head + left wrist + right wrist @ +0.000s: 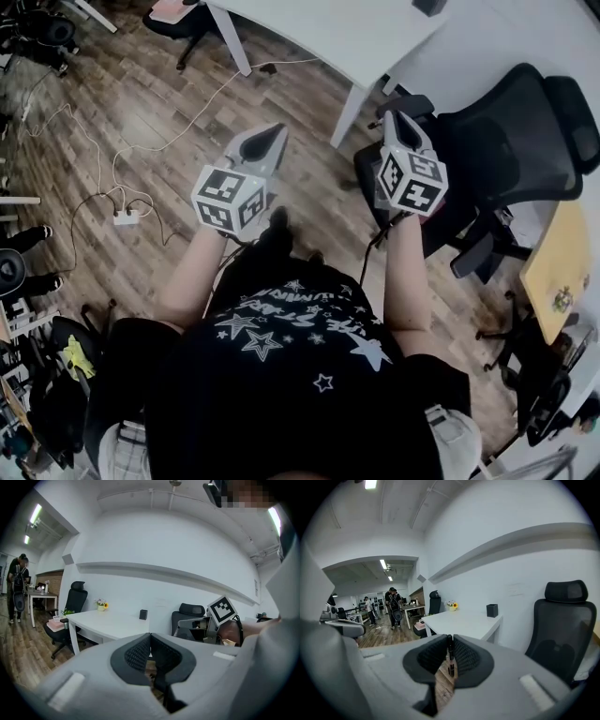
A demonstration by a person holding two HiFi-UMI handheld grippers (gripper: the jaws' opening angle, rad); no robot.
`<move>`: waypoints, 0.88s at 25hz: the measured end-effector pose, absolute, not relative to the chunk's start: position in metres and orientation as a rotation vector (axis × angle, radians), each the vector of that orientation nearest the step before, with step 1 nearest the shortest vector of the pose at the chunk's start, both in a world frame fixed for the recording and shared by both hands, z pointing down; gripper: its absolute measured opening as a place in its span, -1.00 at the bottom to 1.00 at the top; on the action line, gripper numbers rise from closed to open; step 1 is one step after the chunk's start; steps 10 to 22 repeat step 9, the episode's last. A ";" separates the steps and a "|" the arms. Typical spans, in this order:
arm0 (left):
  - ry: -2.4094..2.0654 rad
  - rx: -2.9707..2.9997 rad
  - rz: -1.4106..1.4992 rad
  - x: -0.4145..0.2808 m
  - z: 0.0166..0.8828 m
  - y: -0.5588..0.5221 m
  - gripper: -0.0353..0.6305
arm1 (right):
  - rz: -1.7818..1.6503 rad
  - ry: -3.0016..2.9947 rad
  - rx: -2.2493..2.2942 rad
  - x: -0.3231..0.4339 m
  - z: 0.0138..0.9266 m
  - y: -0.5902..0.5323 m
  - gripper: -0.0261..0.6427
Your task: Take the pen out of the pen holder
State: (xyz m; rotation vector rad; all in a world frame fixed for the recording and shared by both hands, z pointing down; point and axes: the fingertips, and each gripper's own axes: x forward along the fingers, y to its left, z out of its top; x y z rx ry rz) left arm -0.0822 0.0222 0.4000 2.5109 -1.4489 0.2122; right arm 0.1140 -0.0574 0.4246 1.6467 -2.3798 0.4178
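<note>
Two pads of our right gripper pinch narrowly on a slim dark pen. It stands upright between them, its long axis up-and-down, crosswise to the jaws' reach; which end is the tip we cannot tell. The small black square pen holder sits well apart, ahead and a little right, on the white rectangular desk. We judge the pen out, with only carrying left. Our left gripper is pressed together and empty.

open wood floor ahead-left w/ power strip, white desk in front, black chair blocks right
</note>
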 end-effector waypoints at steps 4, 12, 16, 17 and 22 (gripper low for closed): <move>-1.458 2.502 0.184 -0.083 0.394 0.040 -0.86 | 0.414 -2.398 1.630 0.109 0.421 -0.043 -0.80; -1.488 2.508 0.164 -0.078 0.388 0.054 -0.86 | 0.402 -2.421 1.626 0.114 0.414 -0.030 -0.80; -1.488 2.508 0.164 -0.078 0.388 0.054 -0.86 | 0.402 -2.421 1.626 0.114 0.414 -0.030 -0.80; -1.488 2.508 0.164 -0.078 0.388 0.054 -0.86 | 0.402 -2.421 1.626 0.114 0.414 -0.030 -0.80; -1.488 2.508 0.164 -0.078 0.388 0.054 -0.86 | 0.402 -2.421 1.626 0.114 0.414 -0.030 -0.80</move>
